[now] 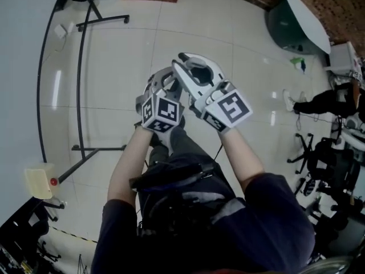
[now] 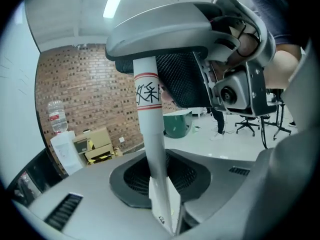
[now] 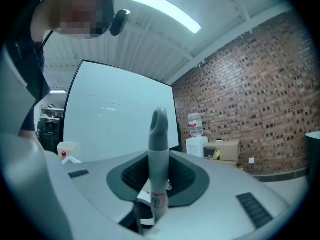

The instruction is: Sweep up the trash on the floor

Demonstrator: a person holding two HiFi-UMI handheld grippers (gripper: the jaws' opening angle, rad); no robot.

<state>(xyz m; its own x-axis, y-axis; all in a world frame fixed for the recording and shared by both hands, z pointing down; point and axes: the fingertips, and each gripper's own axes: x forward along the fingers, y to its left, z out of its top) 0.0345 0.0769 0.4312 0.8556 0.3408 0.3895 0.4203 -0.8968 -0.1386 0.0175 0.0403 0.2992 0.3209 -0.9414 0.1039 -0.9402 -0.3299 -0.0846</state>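
Both sets of jaws gripped: left gripper (image 1: 164, 80) a white handle (image 2: 150, 134), right gripper (image 1: 197, 67) a grey handle (image 3: 159, 159). Crowded mid-frame, these might clash or slip. A green scrap (image 1: 299, 63) lay upper right on the floor (image 1: 142, 50).

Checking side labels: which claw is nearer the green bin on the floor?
Right. The right claw is held in front of the person, with the green bin off to its right. The left claw sits just on its other side, farther from the bin.
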